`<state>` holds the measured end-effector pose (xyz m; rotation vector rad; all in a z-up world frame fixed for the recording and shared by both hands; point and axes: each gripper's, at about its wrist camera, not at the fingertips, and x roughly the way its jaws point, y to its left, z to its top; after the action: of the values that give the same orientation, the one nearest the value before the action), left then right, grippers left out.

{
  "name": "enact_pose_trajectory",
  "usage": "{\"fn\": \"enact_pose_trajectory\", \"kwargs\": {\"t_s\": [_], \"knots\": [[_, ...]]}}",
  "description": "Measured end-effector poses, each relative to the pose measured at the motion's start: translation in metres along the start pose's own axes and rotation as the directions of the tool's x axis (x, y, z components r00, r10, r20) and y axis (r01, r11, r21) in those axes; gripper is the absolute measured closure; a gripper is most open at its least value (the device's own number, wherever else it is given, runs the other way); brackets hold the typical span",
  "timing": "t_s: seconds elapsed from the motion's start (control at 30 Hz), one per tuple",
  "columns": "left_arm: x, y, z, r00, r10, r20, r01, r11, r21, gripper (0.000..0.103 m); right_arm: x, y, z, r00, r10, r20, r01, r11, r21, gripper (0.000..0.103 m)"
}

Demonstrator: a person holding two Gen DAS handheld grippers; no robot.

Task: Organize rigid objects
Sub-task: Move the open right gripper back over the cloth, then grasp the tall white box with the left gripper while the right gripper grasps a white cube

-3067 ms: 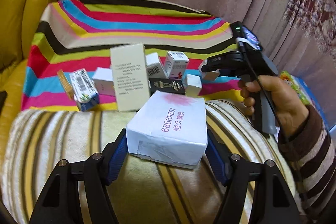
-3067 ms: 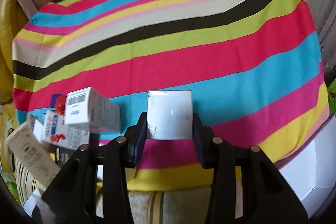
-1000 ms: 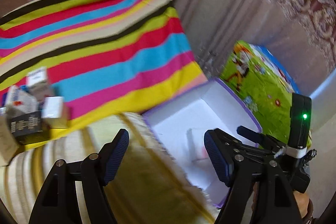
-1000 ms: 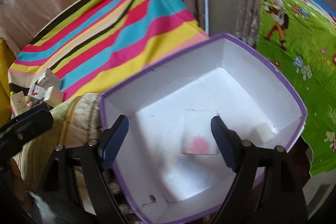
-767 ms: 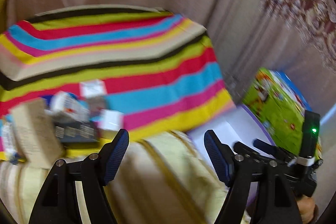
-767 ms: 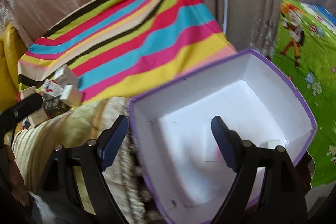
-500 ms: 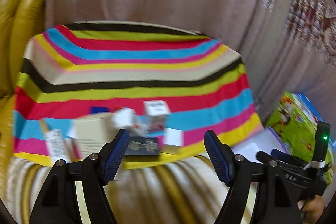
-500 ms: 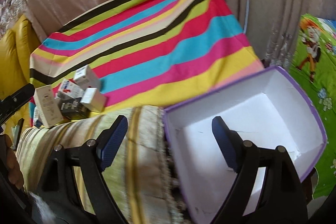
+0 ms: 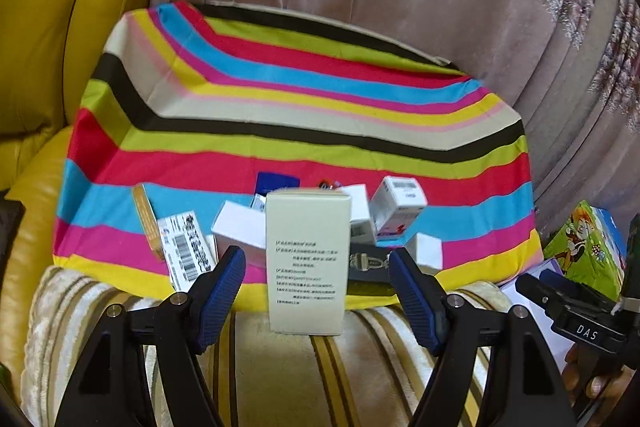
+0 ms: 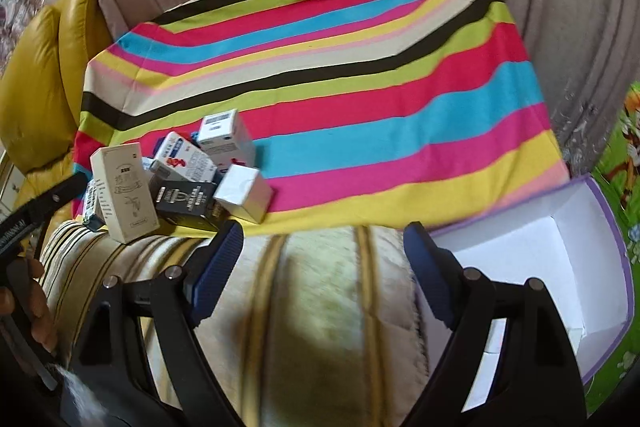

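While both sets of jaws stand apart with nothing between the pads, the left gripper (image 9: 316, 291) now frames the tall cream carton (image 9: 307, 259), which stands upright where the striped cloth (image 9: 304, 107) meets the beige cushion (image 9: 280, 367); three seconds back those same pads were clamped on a white parcel. The right gripper (image 10: 320, 263), which then held a small white box, is likewise empty and hangs over the cushion, clear of any item. Both views were turned over the purple-rimmed storage box (image 10: 560, 259) a second ago, with the parcel and small box lying inside; both have since swung back to the pile. Judgement: one delivery is complete, and a fresh pick is being lined up. Remaining stock sits clustered behind the carton: a black box (image 10: 184, 197), a small white cube (image 10: 244, 191), and a barcoded carton (image 9: 186, 251). The storage box lies at the cushion's right end.
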<state>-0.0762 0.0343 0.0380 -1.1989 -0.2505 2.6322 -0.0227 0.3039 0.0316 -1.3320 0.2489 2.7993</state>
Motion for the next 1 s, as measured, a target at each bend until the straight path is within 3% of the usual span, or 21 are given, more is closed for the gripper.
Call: {"fn": "enact_pose_trajectory", "kwargs": {"t_s": [0.33, 0.47, 0.5, 0.7, 1.0], "knots": [[0.024, 0.003, -0.006, 0.997, -0.028, -0.071, 0.027, 1.0, -0.014, 0.029, 0.033, 0.034, 0.015, 0.999, 0.001, -0.053, -0.003, 0.999, -0.036, 0.018], [0.033, 0.001, -0.01, 0.995, -0.018, -0.1, 0.018, 1.0, 0.0, 0.05, 0.047, 0.044, 0.022, 0.997, -0.024, -0.072, 0.021, 0.999, -0.042, 0.018], [0.034, 0.001, -0.011, 0.995, -0.017, -0.102, 0.018, 1.0, 0.005, 0.05, 0.05, 0.046, 0.023, 0.997, -0.028, -0.075, 0.025, 0.999, -0.045, 0.018], [0.033, 0.004, -0.014, 0.997, -0.032, -0.074, 0.033, 0.999, 0.001, 0.05, 0.065, 0.061, 0.028, 0.994, -0.053, -0.093, 0.046, 0.996, -0.072, 0.018], [0.015, 0.013, -0.014, 0.997, -0.054, 0.045, 0.057, 0.997, -0.06, 0.05, 0.09, 0.063, 0.035, 0.987, -0.071, -0.142, 0.063, 0.996, -0.06, 0.018]]}}
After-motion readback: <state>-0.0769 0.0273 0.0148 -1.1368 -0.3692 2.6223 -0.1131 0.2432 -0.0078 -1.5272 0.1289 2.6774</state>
